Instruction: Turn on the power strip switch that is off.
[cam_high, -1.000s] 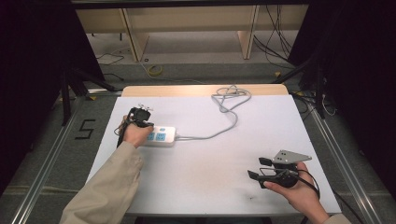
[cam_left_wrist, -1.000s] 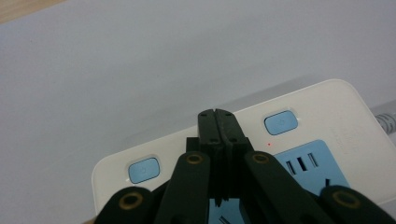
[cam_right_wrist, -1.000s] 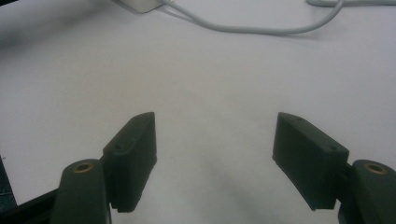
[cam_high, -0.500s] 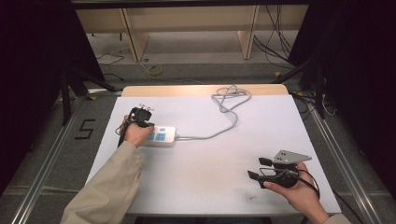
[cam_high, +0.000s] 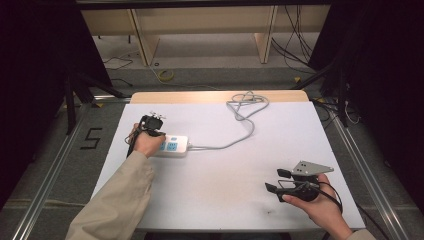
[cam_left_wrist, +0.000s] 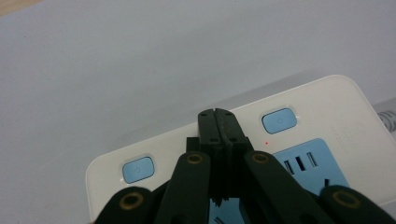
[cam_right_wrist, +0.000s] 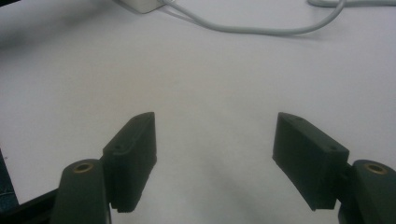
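Nothing much shifted since 1 second ago: left gripper (cam_high: 153, 121) still planted on the power strip (cam_high: 172, 145), right gripper (cam_high: 278, 182) still resting well off to the near right of it, cable (cam_high: 235, 139) lying the same.

Seen along the left gripper (cam_left_wrist: 216, 114), jaws pressed tight together with nothing between them, tips set down on the top face of the power strip (cam_left_wrist: 336, 112), between the 2 blue switch buttons. One button (cam_left_wrist: 279, 120) just right of the tips, the other (cam_left_wrist: 138, 169) further to the lower left. Small red dot (cam_left_wrist: 266, 143) glowing just below the right button, beside a blue socket panel (cam_left_wrist: 308, 165). Tips not on either button, so pressing looks not yet done, or possibly just finished on the right one; cannot say which from the light alone.

Power strip lying flat on the white table (cam_high: 250, 200), toward its left side, grey cable running off its right end and looping up toward the far edge.

Right gripper (cam_right_wrist: 215, 154) jaws spread wide, holding nothing, hovering above bare table, with the power strip (cam_right_wrist: 142, 4) far ahead at the top edge and the cable (cam_right_wrist: 261, 29) trailing away from it.

Judged progress: approach complete, contact with the strip made. Left to do, most likely: sliding the closed tips onto a button and pushing down, then lifting clear.
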